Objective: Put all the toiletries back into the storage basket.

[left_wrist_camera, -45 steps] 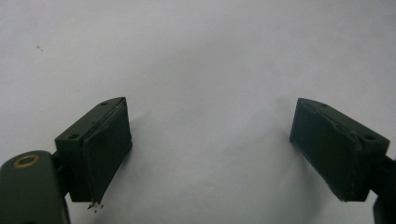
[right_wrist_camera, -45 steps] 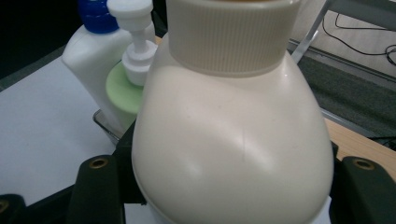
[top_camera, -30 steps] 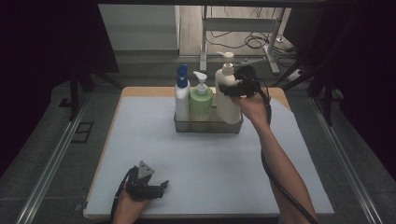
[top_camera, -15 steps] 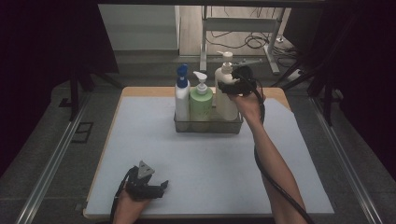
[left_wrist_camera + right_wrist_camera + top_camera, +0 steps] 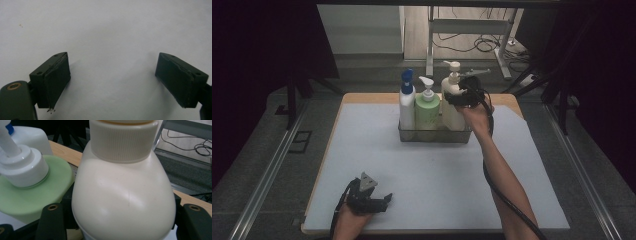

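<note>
- High view: right claw [image 5: 455, 97] is at the far side of the counter [image 5: 437, 170], clamped on the upper body of the cream bottle [image 5: 452, 102].
- Cream bottle stands upright at the right end of the wire basket [image 5: 434, 135], touching the green bottle [image 5: 427, 107] in the middle.
- White bottle [image 5: 407, 102] with a blue cap sits at the basket's left end, upright, just beside the green one.
- Right forearm stretches from the bottom edge up to the basket; the cable trails along it.
- Left claw [image 5: 379, 201] lies low at the near-left edge of the counter, well apart from the basket, pointing right.
- Left gripper view: left claw [image 5: 112, 82] is spread wide, nothing between the jaws, bare white counter [image 5: 112, 30] beneath.
- Right gripper view: cream bottle [image 5: 125, 197] sits between the two jaws, which press its sides just under the shoulder; ribbed collar above.
- Green bottle [image 5: 30, 197] with a white pump collar is at left, touching the cream one; white bottle [image 5: 27, 137] is behind it.
- Whether the cream bottle's base is off the basket floor, I cannot tell.
</note>
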Motion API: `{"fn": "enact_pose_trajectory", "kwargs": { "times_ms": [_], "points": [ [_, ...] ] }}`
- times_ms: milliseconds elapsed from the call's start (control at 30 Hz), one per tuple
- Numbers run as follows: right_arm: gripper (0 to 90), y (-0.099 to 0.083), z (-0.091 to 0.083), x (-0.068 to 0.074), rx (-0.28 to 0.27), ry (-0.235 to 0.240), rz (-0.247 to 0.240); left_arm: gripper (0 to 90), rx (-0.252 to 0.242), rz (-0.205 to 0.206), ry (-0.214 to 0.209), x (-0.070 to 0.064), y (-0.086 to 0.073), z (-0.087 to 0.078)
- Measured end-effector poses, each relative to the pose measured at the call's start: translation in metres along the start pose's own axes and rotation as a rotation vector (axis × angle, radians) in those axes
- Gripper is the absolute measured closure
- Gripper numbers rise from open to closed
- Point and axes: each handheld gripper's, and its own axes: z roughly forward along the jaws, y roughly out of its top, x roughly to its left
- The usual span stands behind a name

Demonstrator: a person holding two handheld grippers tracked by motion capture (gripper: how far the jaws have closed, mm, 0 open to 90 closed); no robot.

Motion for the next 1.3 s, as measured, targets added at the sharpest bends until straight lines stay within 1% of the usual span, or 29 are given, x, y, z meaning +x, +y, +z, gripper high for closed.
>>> {"fn": "enact_pose_trajectory", "kwargs": {
  "times_ms": [333,600,700,1067,1300],
  "points": [
    [36.2,-0.009,0.001,0.003,0.043,0.016,-0.012,12.3,0.0,0.0,0.0,0.0,0.0,0.0],
    [36.2,-0.017,0.003,0.005,0.067,0.02,-0.015,12.3,0.0,0.0,0.0,0.0,0.0,0.0],
    [36.2,-0.019,0.004,0.004,0.068,0.02,-0.017,12.3,0.0,0.0,0.0,0.0,0.0,0.0],
    [36.2,-0.031,0.008,0.002,0.106,0.025,-0.011,12.3,0.0,0.002,-0.001,0.0,0.0,0.0],
    [36.1,-0.036,0.011,0.0,0.117,0.025,-0.006,12.3,0.001,0.002,0.0,0.0,0.0,0.0]
  ]
}}
